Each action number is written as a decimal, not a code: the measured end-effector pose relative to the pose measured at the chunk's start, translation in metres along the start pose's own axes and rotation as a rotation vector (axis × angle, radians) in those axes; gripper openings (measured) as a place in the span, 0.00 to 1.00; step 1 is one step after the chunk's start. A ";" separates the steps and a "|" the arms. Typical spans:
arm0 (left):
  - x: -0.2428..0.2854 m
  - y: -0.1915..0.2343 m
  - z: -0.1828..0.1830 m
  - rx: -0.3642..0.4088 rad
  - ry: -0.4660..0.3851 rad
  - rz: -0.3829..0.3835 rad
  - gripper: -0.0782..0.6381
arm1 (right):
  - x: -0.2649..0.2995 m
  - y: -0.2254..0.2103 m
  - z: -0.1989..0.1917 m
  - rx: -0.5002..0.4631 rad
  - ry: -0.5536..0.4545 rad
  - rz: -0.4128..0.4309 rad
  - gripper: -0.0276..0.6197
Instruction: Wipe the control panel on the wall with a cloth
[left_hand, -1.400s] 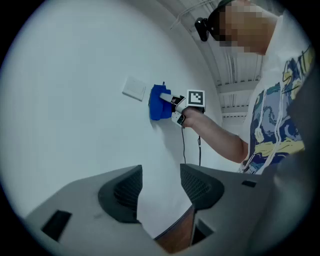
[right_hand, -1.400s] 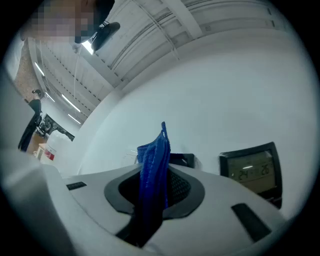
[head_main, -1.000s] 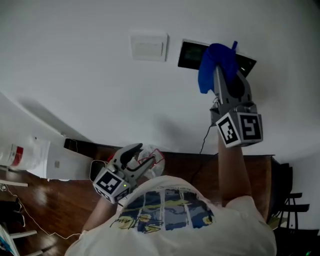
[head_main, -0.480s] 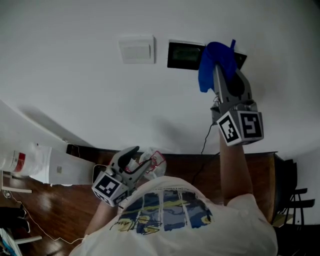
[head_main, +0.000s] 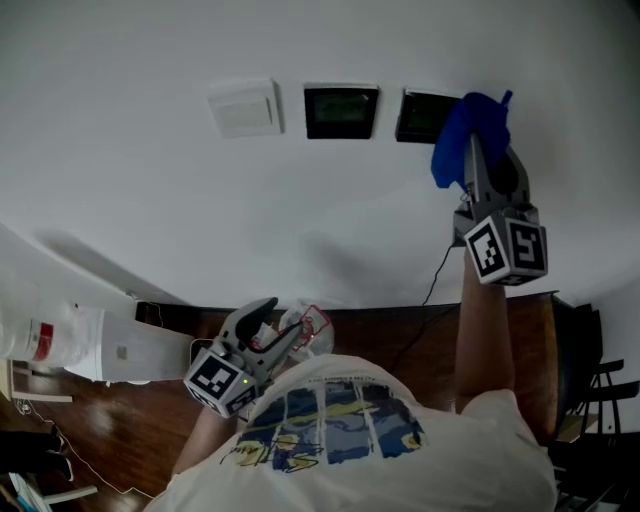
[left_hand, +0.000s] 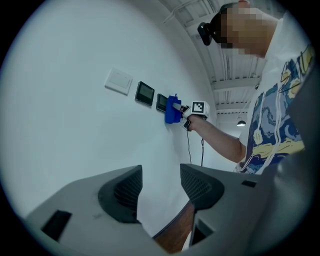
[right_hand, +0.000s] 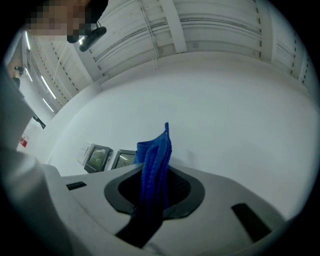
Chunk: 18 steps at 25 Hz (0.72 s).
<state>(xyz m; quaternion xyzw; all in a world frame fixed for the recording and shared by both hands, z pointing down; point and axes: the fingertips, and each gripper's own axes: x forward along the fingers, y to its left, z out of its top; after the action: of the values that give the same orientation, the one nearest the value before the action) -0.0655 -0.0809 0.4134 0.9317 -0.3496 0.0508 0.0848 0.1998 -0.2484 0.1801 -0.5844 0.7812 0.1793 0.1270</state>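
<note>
Two dark control panels sit side by side on the white wall, the left panel (head_main: 341, 111) and the right panel (head_main: 425, 116), with a white switch plate (head_main: 245, 108) left of them. My right gripper (head_main: 478, 150) is raised to the wall, shut on a blue cloth (head_main: 468, 133) that covers the right panel's right edge. In the right gripper view the blue cloth (right_hand: 155, 165) stands pinched between the jaws, with the right panel (right_hand: 125, 159) just left of it. My left gripper (head_main: 272, 322) hangs low by my chest, open and empty. The left gripper view shows the cloth (left_hand: 172, 109) far off.
A black cable (head_main: 432, 278) hangs down the wall below my right gripper. A dark wooden floor (head_main: 130, 420) runs along the wall's foot, with white boxes (head_main: 70, 330) at the left and a dark chair (head_main: 590, 400) at the right.
My right gripper and the cloth have slid rightward along the wall, off the left panel and onto the right panel's right edge. The left gripper stays low.
</note>
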 end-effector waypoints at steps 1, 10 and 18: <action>0.000 -0.001 -0.001 0.004 0.007 -0.003 0.41 | -0.002 -0.005 -0.001 0.000 0.002 -0.012 0.19; 0.001 -0.005 -0.002 0.012 0.017 -0.009 0.41 | -0.001 -0.024 -0.015 0.002 0.030 -0.033 0.19; -0.002 0.000 0.001 -0.007 0.003 0.005 0.41 | -0.025 0.004 0.010 0.006 -0.010 0.011 0.19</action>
<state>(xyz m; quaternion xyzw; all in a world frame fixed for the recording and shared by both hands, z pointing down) -0.0670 -0.0802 0.4120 0.9304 -0.3521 0.0513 0.0887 0.2034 -0.2217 0.1821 -0.5788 0.7843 0.1804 0.1315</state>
